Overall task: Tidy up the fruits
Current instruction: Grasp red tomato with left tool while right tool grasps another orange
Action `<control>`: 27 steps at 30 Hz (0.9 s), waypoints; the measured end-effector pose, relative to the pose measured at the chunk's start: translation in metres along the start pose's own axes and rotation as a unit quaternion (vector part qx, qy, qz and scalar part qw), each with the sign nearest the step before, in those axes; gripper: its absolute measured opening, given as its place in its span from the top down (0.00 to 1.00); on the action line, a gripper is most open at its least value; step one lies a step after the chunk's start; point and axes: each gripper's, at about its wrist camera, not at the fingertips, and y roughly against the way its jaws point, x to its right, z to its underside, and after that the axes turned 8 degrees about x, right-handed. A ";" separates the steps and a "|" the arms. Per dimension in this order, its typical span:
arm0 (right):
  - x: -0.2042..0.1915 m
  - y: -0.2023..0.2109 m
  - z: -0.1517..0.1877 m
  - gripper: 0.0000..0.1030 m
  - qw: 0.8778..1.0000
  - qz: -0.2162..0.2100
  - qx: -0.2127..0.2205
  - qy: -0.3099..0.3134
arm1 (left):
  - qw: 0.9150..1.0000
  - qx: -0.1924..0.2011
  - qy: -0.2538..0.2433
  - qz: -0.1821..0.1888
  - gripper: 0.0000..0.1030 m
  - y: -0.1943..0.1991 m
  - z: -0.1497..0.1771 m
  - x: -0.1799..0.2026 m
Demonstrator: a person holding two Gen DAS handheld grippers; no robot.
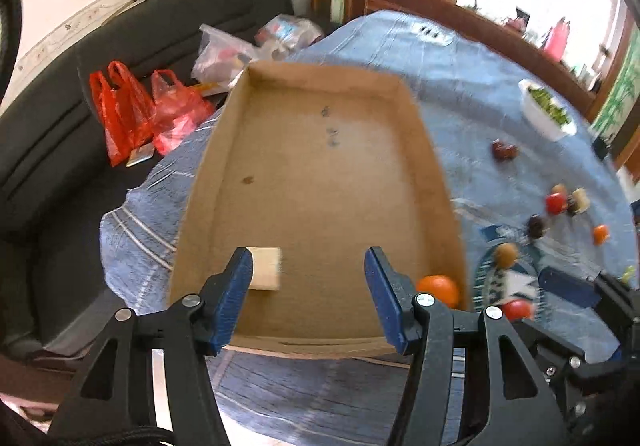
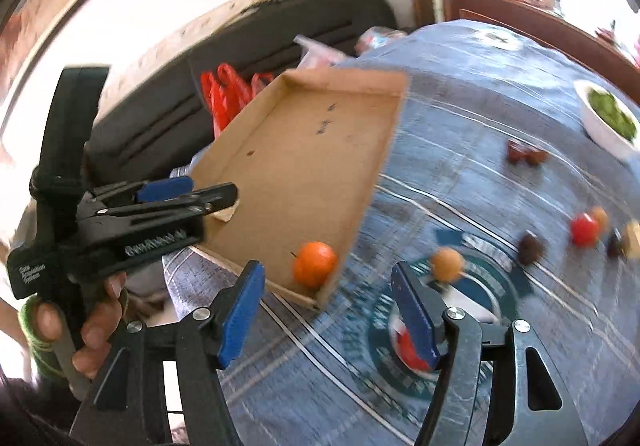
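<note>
- Left gripper (image 1: pixel 308 294): blue pads apart with nothing between them, low in the left wrist view over the near end of the cardboard tray (image 1: pixel 440 181); right gripper (image 2: pixel 328 310): pads likewise apart and empty, low in the right wrist view above the blue tablecloth (image 2: pixel 460 105)
- Already in the tray: an orange fruit (image 2: pixel 314 264) in its near right corner, against the wall; a pale block-shaped piece (image 1: pixel 267 269) near its lower left
- Left to sort, on the cloth at right of both views: a tan round fruit (image 2: pixel 447 264) just beyond the right gripper; a red fruit (image 2: pixel 585 229); dark ones (image 2: pixel 530 246); all blurred, exact kinds hard to tell
- Handling, as a judgement: small, light, round and smooth, so likely to roll or squirt out; soft enough to bruise; best pinched across the widest middle with gentle pressure
- A white bowl of greens (image 2: pixel 608 125) at upper right looks no part of the job
</note>
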 end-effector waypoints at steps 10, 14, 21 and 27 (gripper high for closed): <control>0.092 0.055 0.045 0.34 0.991 0.065 0.020 -0.117 | 0.997 -0.007 -0.038 0.064 0.43 0.010 0.009 0.064; 0.111 0.064 0.058 0.34 0.987 0.081 0.024 -0.138 | 0.995 -0.018 -0.062 0.081 0.43 0.010 0.015 0.088; 0.127 0.079 0.073 0.34 0.983 0.098 0.032 -0.152 | 0.990 -0.034 -0.090 0.107 0.44 0.014 0.028 0.118; 0.138 0.086 0.079 0.34 0.980 0.108 0.037 -0.165 | 0.985 -0.052 -0.108 0.123 0.44 0.013 0.042 0.134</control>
